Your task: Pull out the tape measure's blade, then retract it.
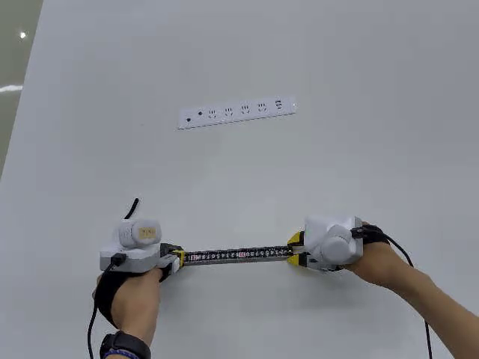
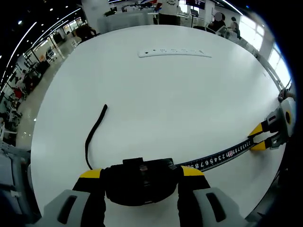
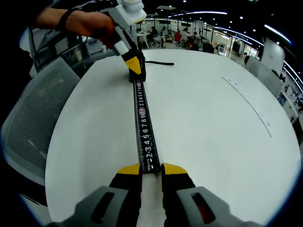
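Head view showed the black rounded tape measure case (image 1: 171,255) low on the white tabletop (image 1: 337,149), at about 8 o'clock in the picture. It was clamped between the yellow-tipped jaws of the left gripper (image 1: 177,258). From it the narrow black blade printed with white numerals (image 1: 238,255) ran flat over the table toward 3 o'clock. There the right gripper (image 1: 296,250) had its jaws pinched on the blade's free end. A thin black wrist strap (image 1: 133,208) trailed from the case toward 11 o'clock, and a long white power strip (image 1: 237,112) lay well apart at 12 o'clock.

The case looked light, hard and smooth, so a squeeze across its sides seemed the sound hold. It would probably skid on the bare table if released. The blade appeared thin and springy, likely to kink if bent sideways and to whip back under its spring. Its edges could slip from the jaws, so the very tip seemed the place to hold while feeding it back slowly.

Right gripper view let the white digits 2 to 9 be read running up from the jaws, followed by a red mark. Further figures were too small. No brand could be made out on the case or the power strip.
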A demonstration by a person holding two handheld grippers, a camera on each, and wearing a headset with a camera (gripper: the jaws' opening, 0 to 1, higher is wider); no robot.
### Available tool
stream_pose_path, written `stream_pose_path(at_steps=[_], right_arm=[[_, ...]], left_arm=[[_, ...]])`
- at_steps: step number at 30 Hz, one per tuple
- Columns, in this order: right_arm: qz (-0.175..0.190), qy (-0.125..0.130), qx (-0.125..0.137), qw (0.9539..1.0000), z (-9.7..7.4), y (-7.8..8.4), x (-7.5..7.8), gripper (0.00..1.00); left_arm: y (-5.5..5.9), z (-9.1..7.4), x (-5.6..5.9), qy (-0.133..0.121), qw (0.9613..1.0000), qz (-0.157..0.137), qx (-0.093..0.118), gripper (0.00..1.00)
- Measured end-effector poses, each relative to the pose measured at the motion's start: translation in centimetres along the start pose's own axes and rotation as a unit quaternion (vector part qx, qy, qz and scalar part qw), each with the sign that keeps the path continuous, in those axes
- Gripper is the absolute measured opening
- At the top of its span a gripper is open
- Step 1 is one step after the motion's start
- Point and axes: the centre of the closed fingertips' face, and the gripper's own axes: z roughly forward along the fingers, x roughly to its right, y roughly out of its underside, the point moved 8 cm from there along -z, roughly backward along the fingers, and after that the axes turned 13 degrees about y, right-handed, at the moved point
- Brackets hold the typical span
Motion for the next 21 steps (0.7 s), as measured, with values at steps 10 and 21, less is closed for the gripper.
stream_pose_path(at_steps=[10,21], right_arm=[[-0.001,0.0,0.004,1.0,0.5,-0.6,-0.4,0.15],[0.002,0.002,0.009,1.0,0.9,-1.1,-0.6,0.14]], left_arm=[[0.0,0.0,0.1,-0.008,1.0,0.004,-0.004,0.58],[0.0,0.0,0.1,-0.009,0.9999,0.006,-0.004,0.58]])
